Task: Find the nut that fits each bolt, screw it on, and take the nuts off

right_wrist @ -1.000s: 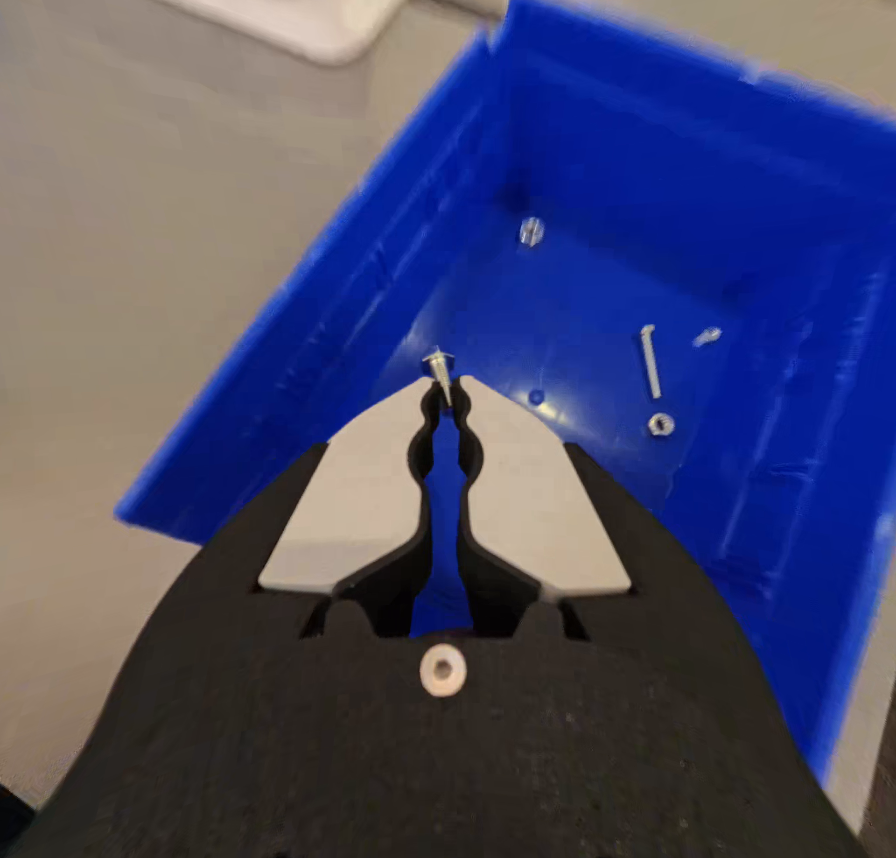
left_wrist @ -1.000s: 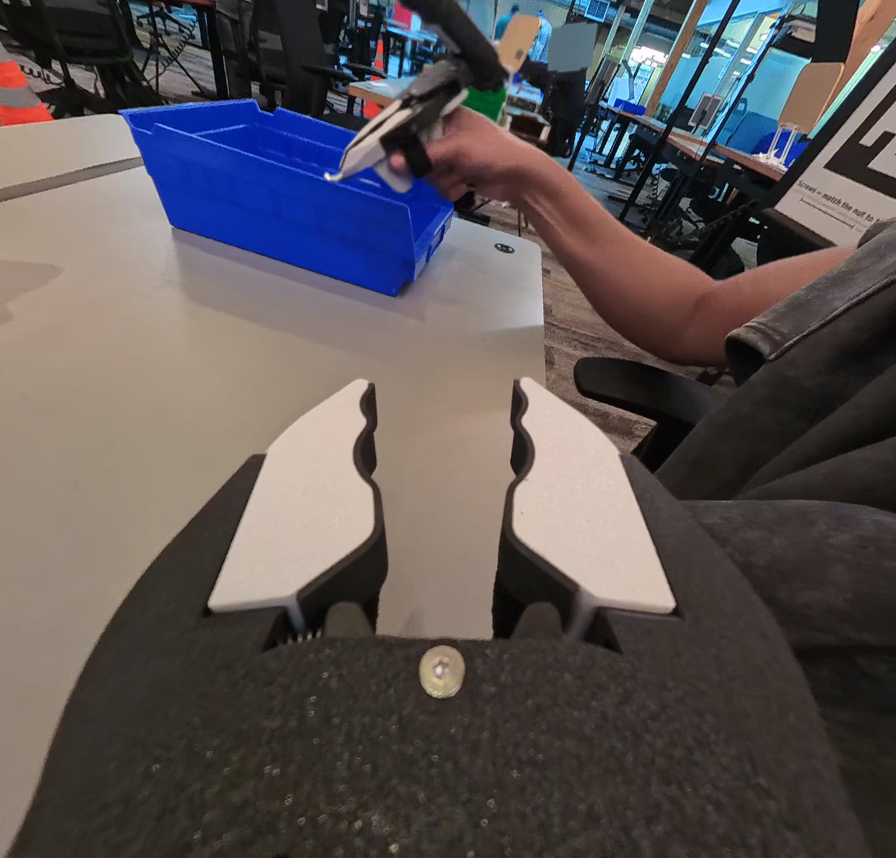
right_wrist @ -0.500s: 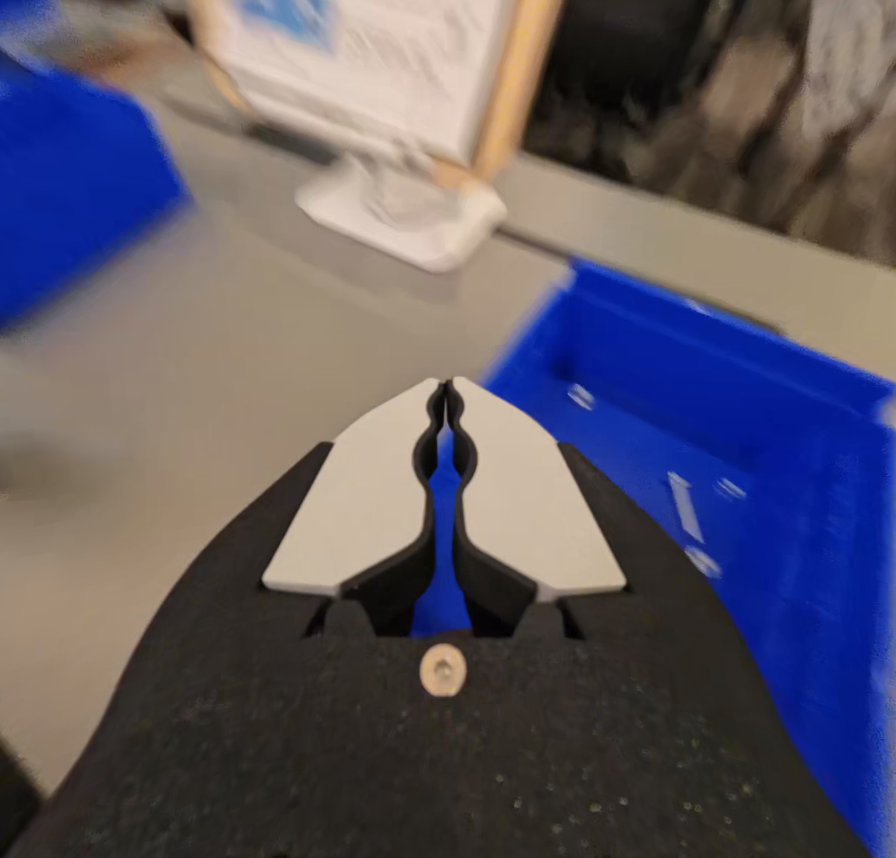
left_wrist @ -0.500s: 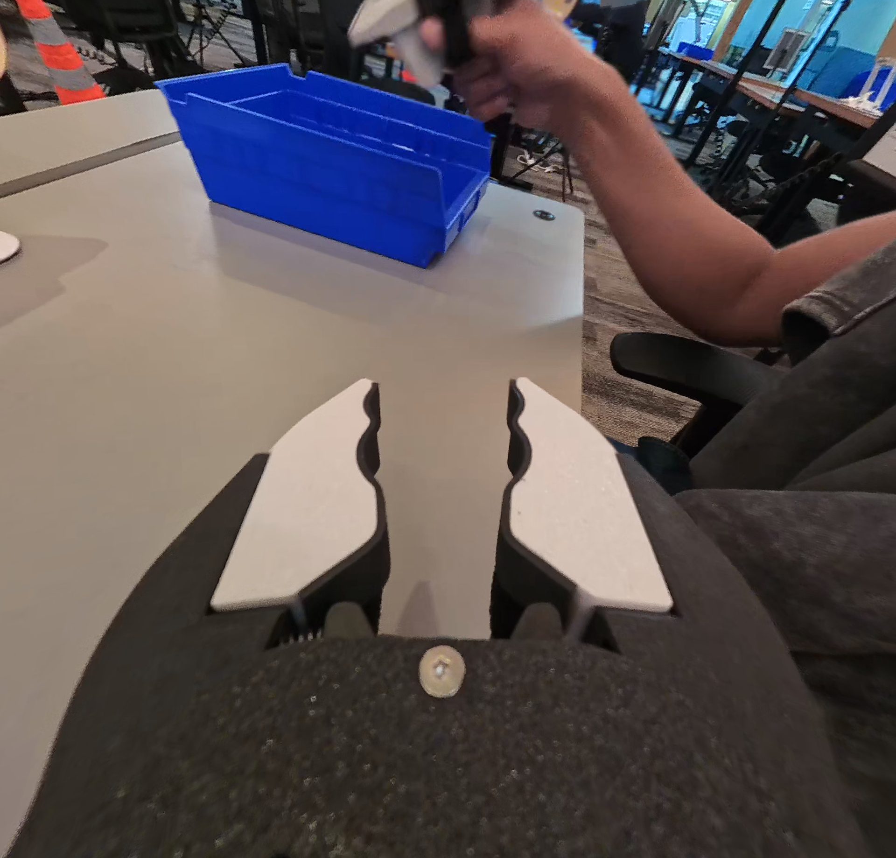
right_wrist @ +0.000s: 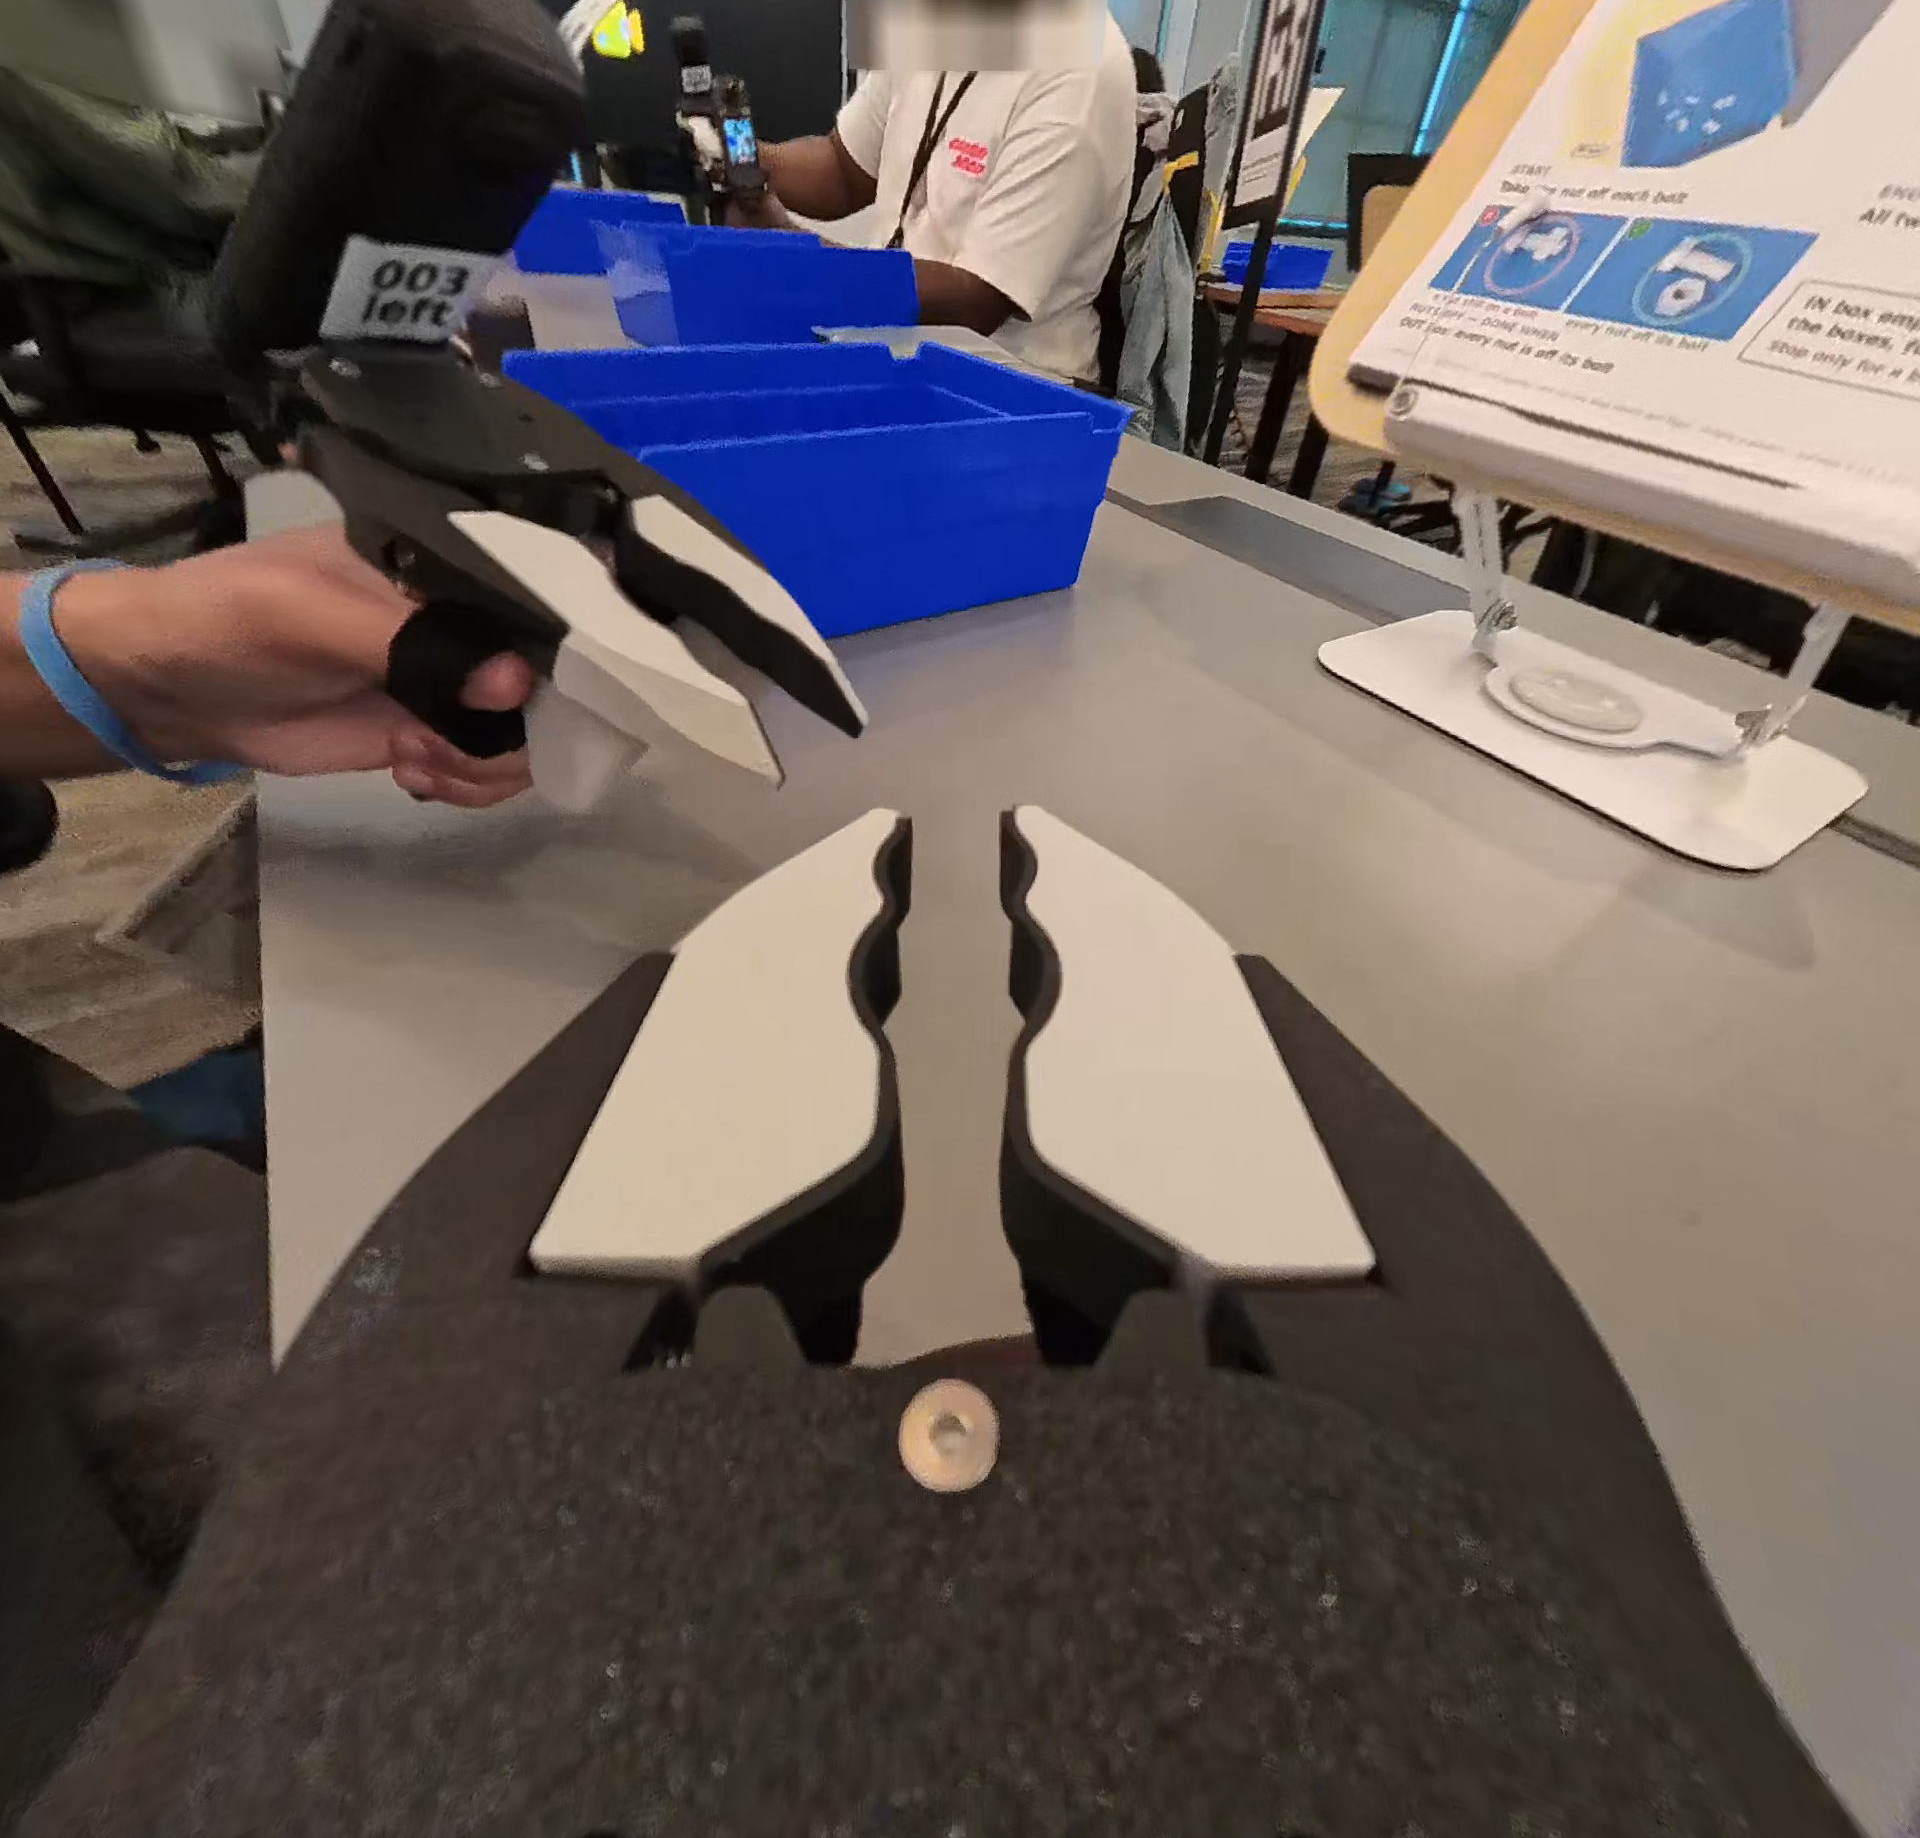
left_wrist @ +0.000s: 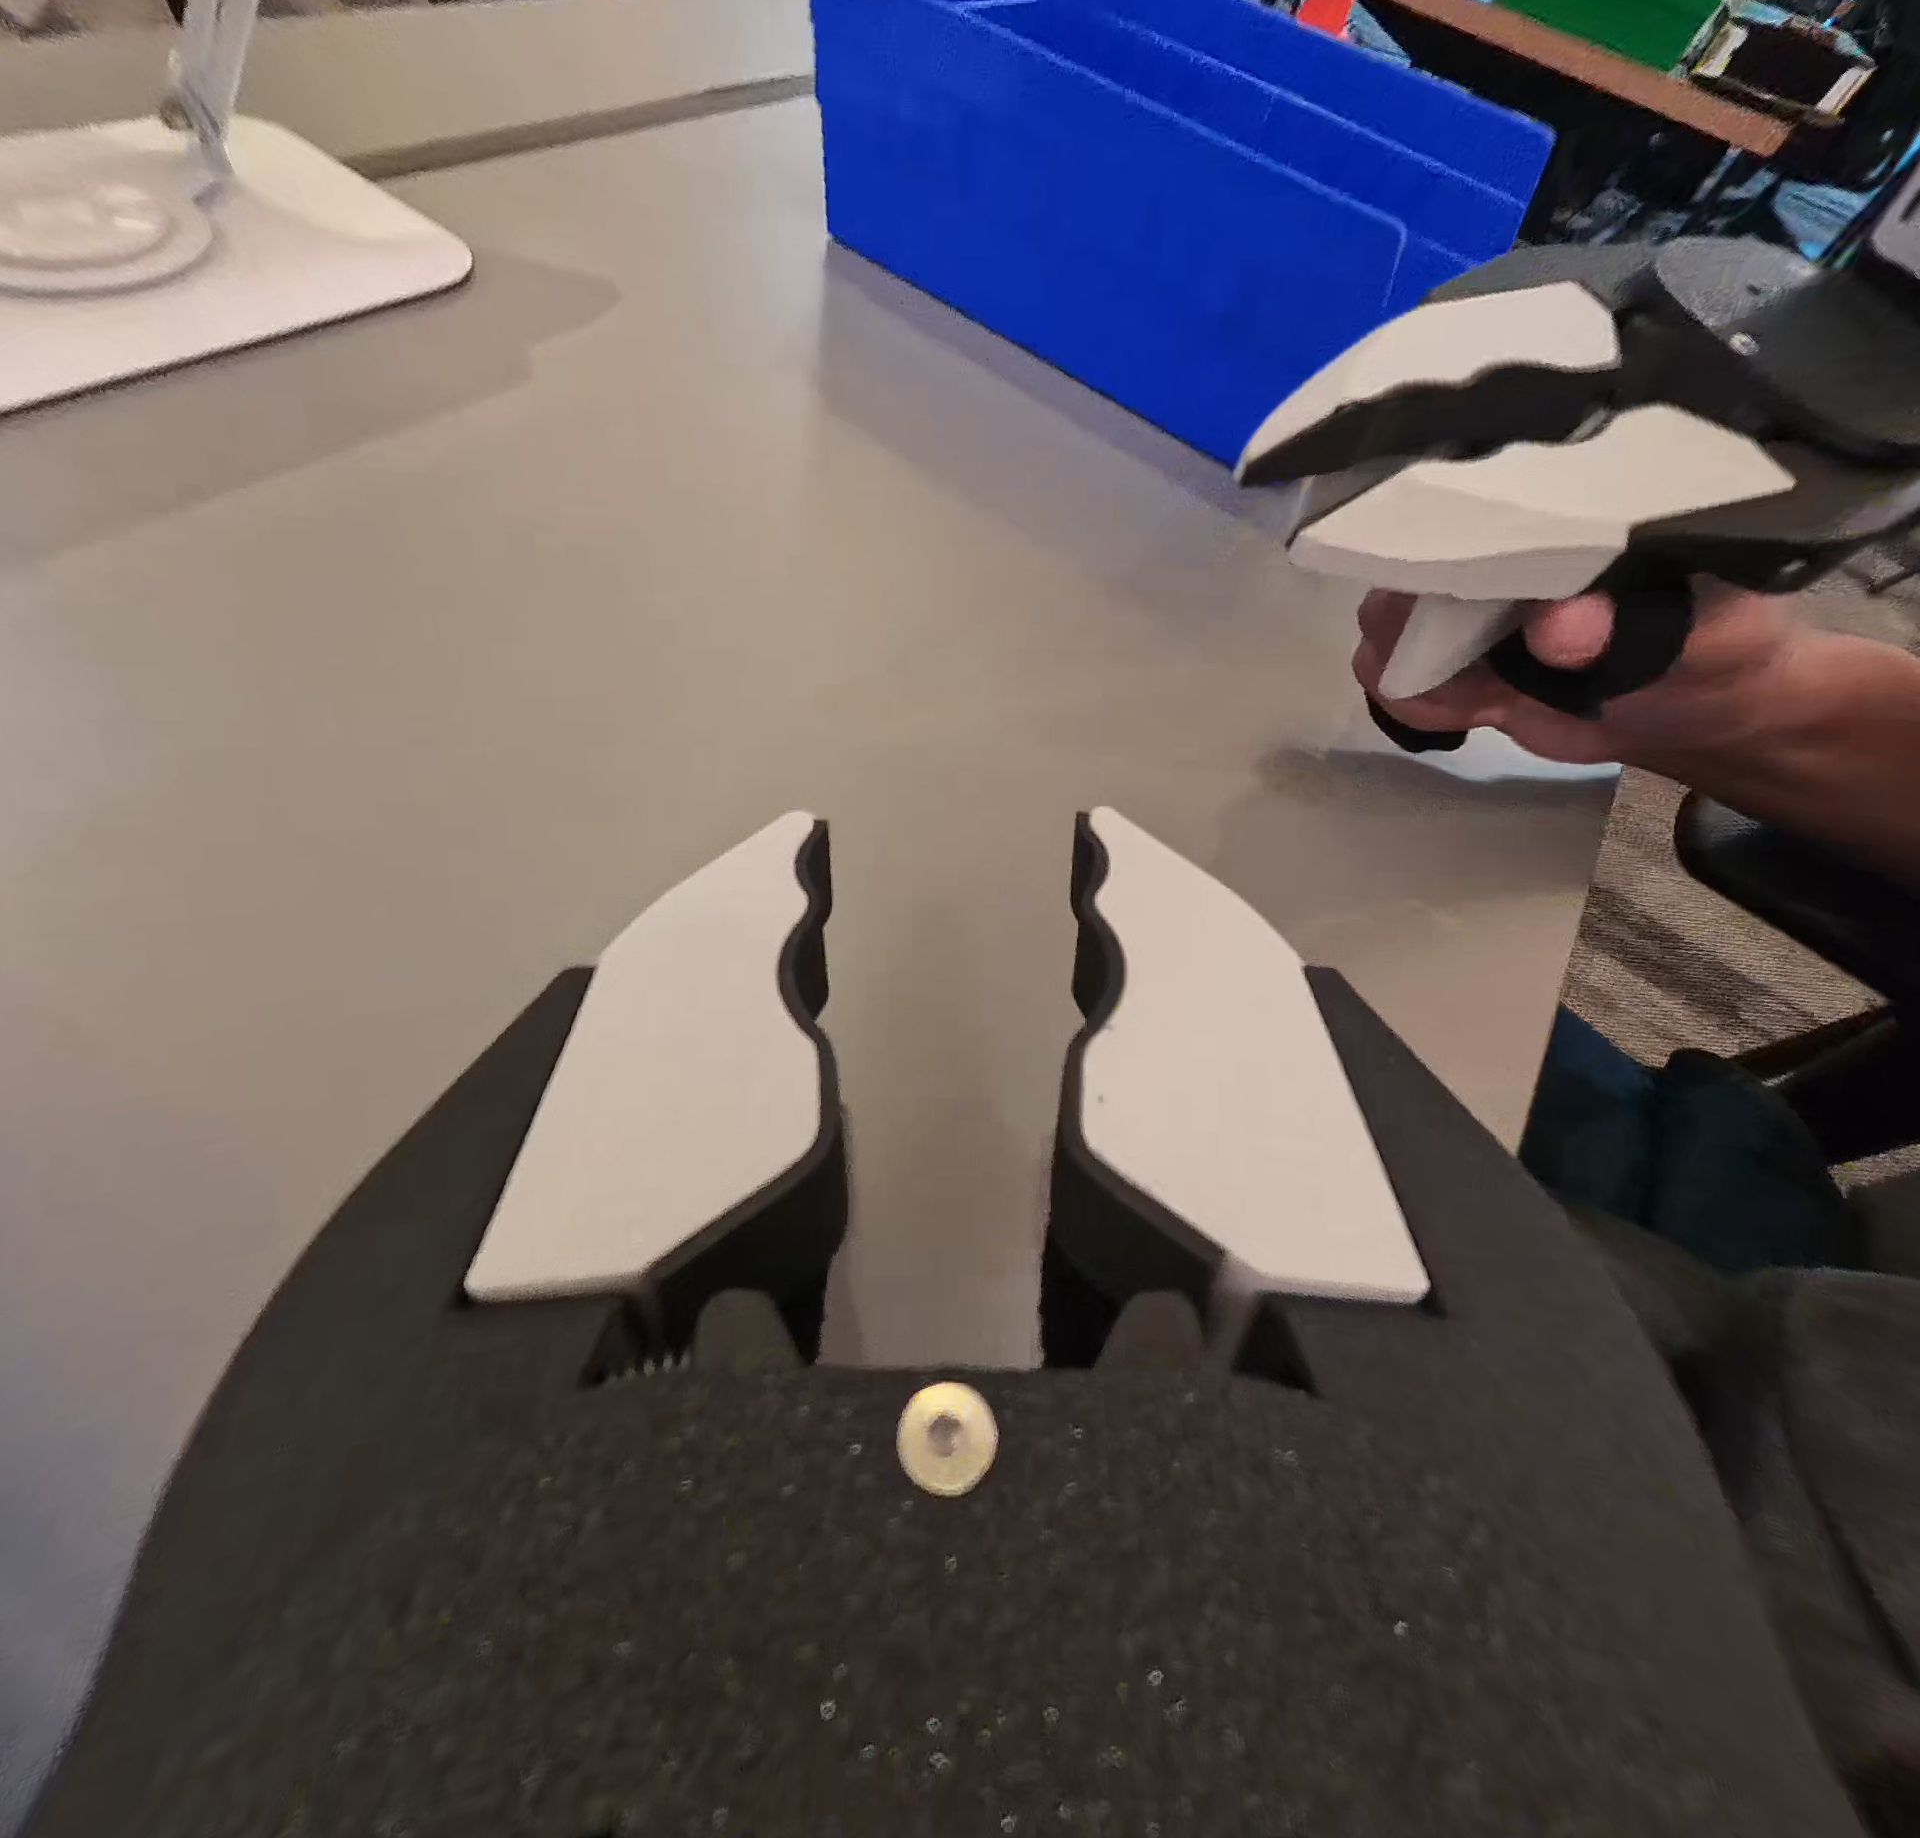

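— So, from the left wrist view, what do you make out?
— Well, the left gripper [left_wrist: 951,832] hangs over the grey desk [left_wrist: 520,645] with its fingers [left_wrist: 686,1061] well apart and nothing between them. A blue bin [left_wrist: 1122,188] stands on the far part of the desk, and a white stand base [left_wrist: 239,240] sits off to the left. The right gripper [left_wrist: 1273,505] comes in from the right, held in a hand [left_wrist: 1621,687] just in front of the bin's near corner, its jaws a little parted and empty as far as I can see

— And the right wrist view?
— Over there the right gripper [right_wrist: 956,822] points across the same desk [right_wrist: 1351,957], fingers [right_wrist: 1153,1061] separated by a narrow gap, holding nothing. The left gripper [right_wrist: 821,749] shows at the left in a hand [right_wrist: 260,666] with a blue wristband [right_wrist: 73,666], jaws apart. Behind it sits a second blue bin [right_wrist: 862,510]; the stand [right_wrist: 1590,739] carries an instruction sheet [right_wrist: 1662,230] at the right. A person in a white shirt [right_wrist: 997,188] sits further back

— Where are the nuts and bolts?
— Can't see any from either view; neither bin's floor shows from these angles
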`<action>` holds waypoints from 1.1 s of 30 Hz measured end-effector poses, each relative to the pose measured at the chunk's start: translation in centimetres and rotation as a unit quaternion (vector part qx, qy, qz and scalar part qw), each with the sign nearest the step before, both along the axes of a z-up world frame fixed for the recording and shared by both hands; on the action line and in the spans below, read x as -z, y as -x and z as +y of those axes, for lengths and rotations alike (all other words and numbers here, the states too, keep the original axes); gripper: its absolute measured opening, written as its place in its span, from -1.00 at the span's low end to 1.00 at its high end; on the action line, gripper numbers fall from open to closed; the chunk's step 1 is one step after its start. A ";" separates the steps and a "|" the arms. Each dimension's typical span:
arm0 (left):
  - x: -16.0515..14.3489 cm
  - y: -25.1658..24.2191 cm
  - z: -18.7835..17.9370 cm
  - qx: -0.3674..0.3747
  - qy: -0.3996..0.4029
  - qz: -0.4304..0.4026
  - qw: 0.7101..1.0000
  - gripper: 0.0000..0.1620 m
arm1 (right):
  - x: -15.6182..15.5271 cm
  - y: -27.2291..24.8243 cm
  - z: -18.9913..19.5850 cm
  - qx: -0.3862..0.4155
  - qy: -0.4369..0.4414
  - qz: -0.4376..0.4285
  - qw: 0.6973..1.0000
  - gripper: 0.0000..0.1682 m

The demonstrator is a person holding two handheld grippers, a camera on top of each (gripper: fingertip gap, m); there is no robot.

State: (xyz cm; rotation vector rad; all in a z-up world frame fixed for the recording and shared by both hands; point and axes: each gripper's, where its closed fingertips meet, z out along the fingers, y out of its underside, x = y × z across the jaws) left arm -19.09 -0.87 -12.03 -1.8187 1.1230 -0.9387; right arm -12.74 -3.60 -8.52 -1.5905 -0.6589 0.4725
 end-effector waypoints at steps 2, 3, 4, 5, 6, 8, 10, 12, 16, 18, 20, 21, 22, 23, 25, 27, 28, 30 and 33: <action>0.3 -0.1 -0.1 0.006 0.015 0.000 1.000 -0.46 | 0.6 0.2 0.1 0.003 -0.003 -0.022 1.000 -0.82; 0.4 -0.1 -0.2 0.009 0.018 0.002 1.000 -0.46 | 0.7 0.1 0.2 0.007 -0.003 -0.028 1.000 -0.83; 0.5 -0.1 -0.2 0.012 0.017 0.006 1.000 -0.46 | 0.8 0.0 0.2 0.008 -0.001 -0.031 1.000 -0.83; 0.4 -0.1 -0.3 0.015 0.014 0.008 1.000 -0.47 | 0.8 -0.1 0.2 0.008 0.004 -0.030 1.000 -0.83; 0.2 -0.1 -0.5 0.019 0.010 0.012 1.000 -0.47 | 0.8 -0.2 0.3 0.009 0.008 -0.026 1.000 -0.83; -0.9 0.4 -1.2 0.037 0.006 0.030 0.999 -0.50 | 0.7 -0.5 0.2 0.010 0.009 -0.017 1.000 -0.84; -2.7 2.4 -1.4 0.044 0.004 0.073 0.996 -0.58 | 0.8 -0.8 0.3 0.011 0.013 -0.017 1.000 -0.85; -5.8 6.0 -0.4 0.029 -0.019 0.100 0.994 -0.56 | 1.0 -1.1 0.3 0.012 0.015 -0.019 1.000 -0.86; -9.5 16.1 5.0 -0.059 -0.051 0.208 0.975 -0.54 | 1.3 -1.1 0.2 0.007 0.013 -0.029 0.999 -0.87; -8.8 22.1 9.0 -0.134 -0.051 0.312 0.939 -0.51 | 1.7 -0.9 0.2 0.001 0.014 -0.041 0.999 -0.87; -7.4 25.7 11.7 -0.183 0.001 0.360 0.915 -0.49 | 1.9 -0.7 0.2 -0.003 0.009 -0.053 0.999 -0.87; -6.2 26.3 12.4 -0.187 0.039 0.368 0.910 -0.49 | 2.0 -0.6 0.1 -0.006 0.006 -0.058 0.998 -0.88; -4.9 26.6 12.8 -0.183 0.069 0.376 0.906 -0.49 | 2.1 -0.4 0.0 -0.011 0.003 -0.065 0.998 -0.88; -3.5 26.9 13.2 -0.178 0.088 0.391 0.899 -0.49 | 2.1 -0.2 -0.1 -0.016 0.000 -0.071 0.997 -0.88; -0.9 28.0 13.8 -0.175 0.109 0.438 0.875 -0.48 | 2.1 0.3 -0.4 -0.026 -0.011 -0.085 0.996 -0.89; 1.2 28.9 13.7 -0.188 0.159 0.460 0.853 -0.47 | 2.4 0.5 -0.6 -0.031 -0.020 -0.107 0.994 -0.91; 2.1 28.9 13.1 -0.184 0.200 0.460 0.845 -0.44 | 2.6 0.6 -0.6 -0.031 -0.024 -0.117 0.992 -0.91; 3.4 28.6 12.6 -0.187 0.260 0.442 0.838 -0.42 | 2.7 0.9 -0.9 -0.035 -0.032 -0.131 0.990 -0.91; 4.6 29.3 13.4 -0.223 0.302 0.430 0.821 -0.52 | 2.7 1.6 -1.5 -0.049 -0.040 -0.140 0.988 -0.92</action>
